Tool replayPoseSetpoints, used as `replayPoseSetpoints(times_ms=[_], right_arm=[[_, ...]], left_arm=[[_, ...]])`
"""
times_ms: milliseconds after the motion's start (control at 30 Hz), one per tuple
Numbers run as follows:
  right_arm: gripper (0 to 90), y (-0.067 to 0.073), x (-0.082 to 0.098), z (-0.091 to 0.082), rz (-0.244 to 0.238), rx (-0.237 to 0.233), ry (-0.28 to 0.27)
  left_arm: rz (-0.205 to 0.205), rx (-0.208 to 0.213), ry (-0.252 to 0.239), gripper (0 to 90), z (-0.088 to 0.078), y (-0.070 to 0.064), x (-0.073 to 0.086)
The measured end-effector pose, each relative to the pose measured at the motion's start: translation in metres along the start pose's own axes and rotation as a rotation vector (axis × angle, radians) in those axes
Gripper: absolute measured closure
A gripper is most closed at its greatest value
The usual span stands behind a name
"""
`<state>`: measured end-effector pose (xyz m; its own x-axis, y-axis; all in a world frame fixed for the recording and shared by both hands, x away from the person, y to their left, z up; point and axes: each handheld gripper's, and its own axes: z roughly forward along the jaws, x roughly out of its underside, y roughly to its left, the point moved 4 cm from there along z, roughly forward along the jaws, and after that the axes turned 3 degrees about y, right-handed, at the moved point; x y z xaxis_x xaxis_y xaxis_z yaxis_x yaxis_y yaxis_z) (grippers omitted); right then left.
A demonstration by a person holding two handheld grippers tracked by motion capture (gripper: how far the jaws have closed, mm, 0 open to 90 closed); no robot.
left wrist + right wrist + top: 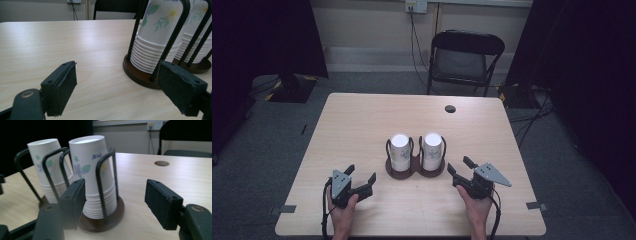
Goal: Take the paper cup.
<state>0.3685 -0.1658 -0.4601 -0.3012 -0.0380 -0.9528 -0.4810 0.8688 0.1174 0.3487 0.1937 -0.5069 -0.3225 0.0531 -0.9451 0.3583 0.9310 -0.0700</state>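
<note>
Two stacks of upturned white paper cups with flower prints stand in a dark wire holder (414,171) at the table's middle: the left stack (400,150) and the right stack (432,149). My left gripper (361,173) rests near the front edge, left of the holder, open, with nothing between its jaws. The left gripper view shows the left gripper (117,67) aimed at bare table, with the left stack (157,37) at its right. My right gripper (459,164) hovers just right of the holder, open and empty. In the right gripper view, the right gripper (115,185) faces the right stack (87,162).
The wooden table (362,120) has a round cable hole (450,108) toward its far right. A black folding chair (464,57) stands beyond the far edge. Dark screens flank the room on both sides, and grey carpet surrounds the table.
</note>
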Motion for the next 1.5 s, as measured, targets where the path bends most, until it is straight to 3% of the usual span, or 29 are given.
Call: replayPoseSetpoints(times_ms=[533,1167,1500], right_arm=[[34.4,0.015,-0.036,0.016,-0.097,-0.061,0.000],[37.3,0.024,-0.060,0.044,-0.155,-0.110,0.019],[32.2,0.027,-0.066,0.065,-0.162,-0.127,0.039]], left_arm=[[-0.018,0.021,-0.002,15.8,0.000,0.002,0.000],[-0.004,0.025,-0.003,15.8,-0.001,0.000,0.000],[-0.012,0.030,-0.010,15.8,-0.001,0.001,0.000]])
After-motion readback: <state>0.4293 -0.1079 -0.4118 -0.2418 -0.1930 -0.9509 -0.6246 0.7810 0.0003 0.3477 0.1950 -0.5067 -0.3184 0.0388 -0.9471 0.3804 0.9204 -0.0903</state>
